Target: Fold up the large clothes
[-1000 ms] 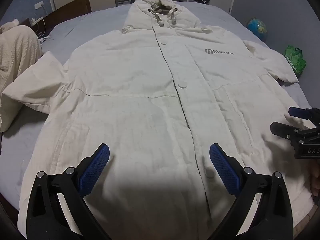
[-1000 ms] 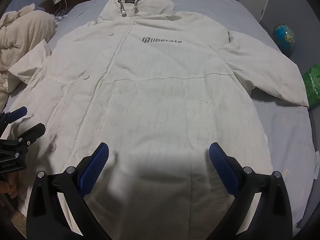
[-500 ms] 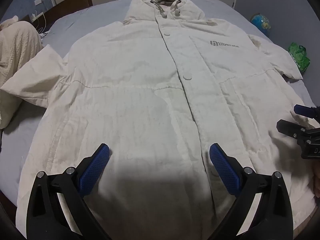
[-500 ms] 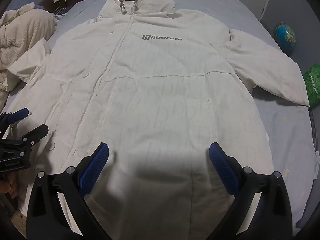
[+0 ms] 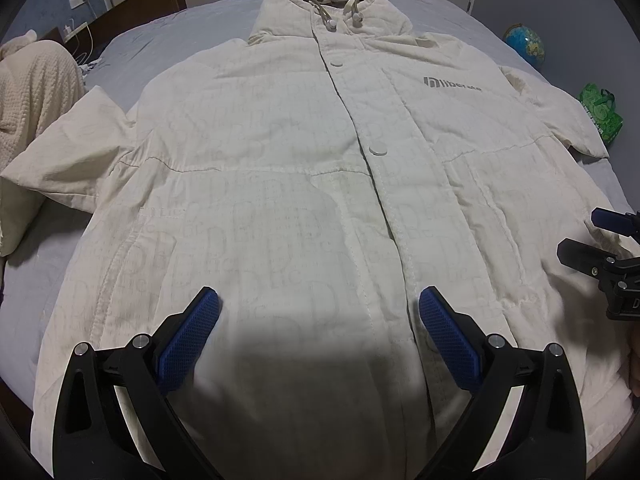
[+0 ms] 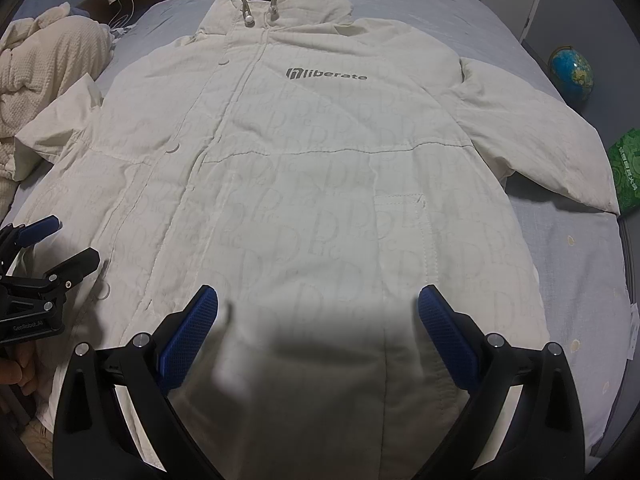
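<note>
Currently, at the far left, a cream knitted blanket (image 5: 36, 92) is lying bunched on the bed (image 5: 132, 52), just beside the coat's left sleeve (image 5: 64, 152). A large cream hooded coat (image 5: 300, 208) is lying spread flat, front up, filling most of the grey bed, with its hood (image 6: 288, 4) at the far end and its hem toward the near edge. The left gripper (image 5: 318, 328) is hovering over the near part of the coat, its blue-padded fingers (image 5: 188, 332) standing wide apart and gripping nothing. A row of snap buttons (image 5: 378, 149) is running down the coat's middle, and grey "liberate" lettering (image 6: 326, 75) is sitting on the chest to the right of it. The right gripper (image 6: 318, 326) is likewise spread wide and holding nothing, hanging above the coat's near right half beside a sewn pocket (image 6: 404, 232). The right sleeve (image 6: 532, 140) is stretching out across the sheet. Beyond the bed's right edge, a blue globe (image 6: 570, 72) and a green bag (image 6: 628, 172) are sitting on the floor.
</note>
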Demonstrator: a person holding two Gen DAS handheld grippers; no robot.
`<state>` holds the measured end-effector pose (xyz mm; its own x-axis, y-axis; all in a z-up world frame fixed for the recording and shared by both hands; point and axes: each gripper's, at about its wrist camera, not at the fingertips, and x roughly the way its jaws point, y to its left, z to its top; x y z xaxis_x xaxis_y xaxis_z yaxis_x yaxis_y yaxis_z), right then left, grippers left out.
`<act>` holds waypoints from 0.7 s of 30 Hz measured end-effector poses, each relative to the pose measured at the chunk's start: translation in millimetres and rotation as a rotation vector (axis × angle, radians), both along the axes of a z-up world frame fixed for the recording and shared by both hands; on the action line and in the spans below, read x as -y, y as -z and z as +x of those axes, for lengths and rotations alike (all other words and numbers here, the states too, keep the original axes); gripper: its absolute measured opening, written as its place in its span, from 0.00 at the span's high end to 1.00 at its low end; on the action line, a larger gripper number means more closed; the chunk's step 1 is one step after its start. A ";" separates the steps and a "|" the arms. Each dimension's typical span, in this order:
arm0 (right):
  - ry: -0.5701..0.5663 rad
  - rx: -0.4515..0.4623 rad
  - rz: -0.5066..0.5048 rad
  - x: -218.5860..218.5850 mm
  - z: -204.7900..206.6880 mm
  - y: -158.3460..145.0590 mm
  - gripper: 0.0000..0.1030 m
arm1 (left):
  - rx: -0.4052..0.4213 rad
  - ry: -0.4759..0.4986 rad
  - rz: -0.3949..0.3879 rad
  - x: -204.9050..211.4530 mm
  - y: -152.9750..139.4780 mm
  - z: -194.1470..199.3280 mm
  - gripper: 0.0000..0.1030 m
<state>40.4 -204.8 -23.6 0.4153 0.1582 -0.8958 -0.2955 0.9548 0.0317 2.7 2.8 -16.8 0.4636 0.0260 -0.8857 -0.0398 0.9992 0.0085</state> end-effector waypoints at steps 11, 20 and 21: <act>0.000 -0.001 -0.001 -1.4 0.0 0.9 0.07 | -0.005 -0.001 0.004 -0.8 4.0 -1.1 0.06; 0.000 -0.003 -0.002 -1.9 1.6 1.4 0.07 | -0.010 -0.001 0.010 -1.1 6.4 -1.4 0.06; 0.000 -0.002 -0.002 -1.9 1.5 1.5 0.07 | -0.011 -0.001 0.011 -0.9 6.5 -0.8 0.06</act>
